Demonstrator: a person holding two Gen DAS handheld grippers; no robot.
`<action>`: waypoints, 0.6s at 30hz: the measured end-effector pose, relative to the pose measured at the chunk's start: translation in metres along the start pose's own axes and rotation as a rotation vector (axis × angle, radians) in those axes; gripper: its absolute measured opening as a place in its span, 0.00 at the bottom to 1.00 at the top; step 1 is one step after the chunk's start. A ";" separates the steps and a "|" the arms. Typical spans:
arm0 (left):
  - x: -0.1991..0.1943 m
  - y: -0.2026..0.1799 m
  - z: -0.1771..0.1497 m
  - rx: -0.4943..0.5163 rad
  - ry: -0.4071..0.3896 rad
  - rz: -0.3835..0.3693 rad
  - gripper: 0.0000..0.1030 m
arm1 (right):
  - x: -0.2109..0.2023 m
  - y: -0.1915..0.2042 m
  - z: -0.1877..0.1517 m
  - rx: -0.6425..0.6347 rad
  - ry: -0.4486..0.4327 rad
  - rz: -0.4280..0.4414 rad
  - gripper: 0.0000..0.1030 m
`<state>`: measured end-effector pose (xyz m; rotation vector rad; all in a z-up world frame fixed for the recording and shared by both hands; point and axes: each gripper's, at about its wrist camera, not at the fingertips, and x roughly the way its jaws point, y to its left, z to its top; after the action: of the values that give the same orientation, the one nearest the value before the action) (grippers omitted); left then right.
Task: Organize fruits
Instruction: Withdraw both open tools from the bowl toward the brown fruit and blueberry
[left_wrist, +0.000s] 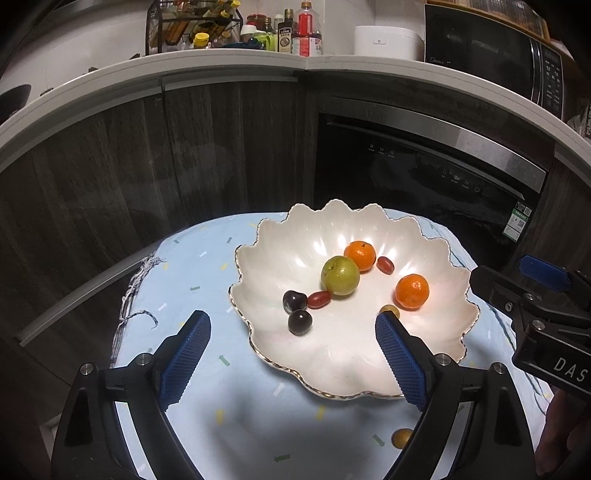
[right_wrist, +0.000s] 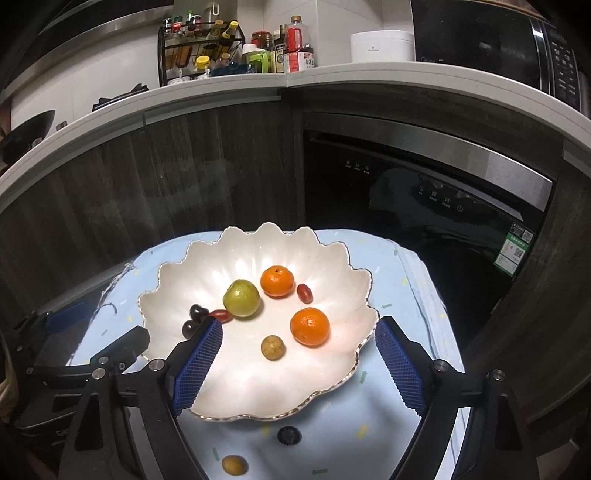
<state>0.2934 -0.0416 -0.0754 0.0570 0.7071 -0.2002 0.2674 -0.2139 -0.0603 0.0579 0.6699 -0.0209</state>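
A white scalloped bowl (left_wrist: 343, 362) (right_wrist: 258, 380) sits on a light blue cloth. In it lie a green fruit (left_wrist: 340, 276) (right_wrist: 241, 298), two oranges (left_wrist: 412, 291) (right_wrist: 309, 327), two red dates (left_wrist: 318, 299), two dark cherries (left_wrist: 299, 322) and a small tan fruit (right_wrist: 273, 347). On the cloth near me lie a dark berry (right_wrist: 289, 435) and a yellow fruit (right_wrist: 234, 464) (left_wrist: 402, 437). My left gripper (left_wrist: 293, 334) is open and empty over the bowl's near left rim. My right gripper (right_wrist: 299, 341) is open and empty over the bowl's near side.
The cloth-covered table (left_wrist: 192, 266) ends at the left and far sides. Behind stand dark cabinet doors (left_wrist: 110, 177) and a black built-in appliance (left_wrist: 424, 173). The counter above carries bottles (left_wrist: 303, 29), a rack and a microwave (left_wrist: 491, 48).
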 end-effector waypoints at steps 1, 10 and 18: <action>-0.001 0.000 0.000 0.000 -0.002 0.000 0.89 | -0.002 0.000 0.000 -0.001 -0.003 0.000 0.83; -0.016 -0.002 -0.001 0.000 -0.019 0.010 0.90 | -0.017 0.000 -0.001 0.000 -0.023 -0.001 0.83; -0.027 -0.007 -0.008 -0.007 -0.012 0.017 0.90 | -0.029 -0.004 -0.005 0.005 -0.033 0.009 0.83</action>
<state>0.2667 -0.0433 -0.0638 0.0551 0.6948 -0.1814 0.2413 -0.2173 -0.0469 0.0652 0.6368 -0.0154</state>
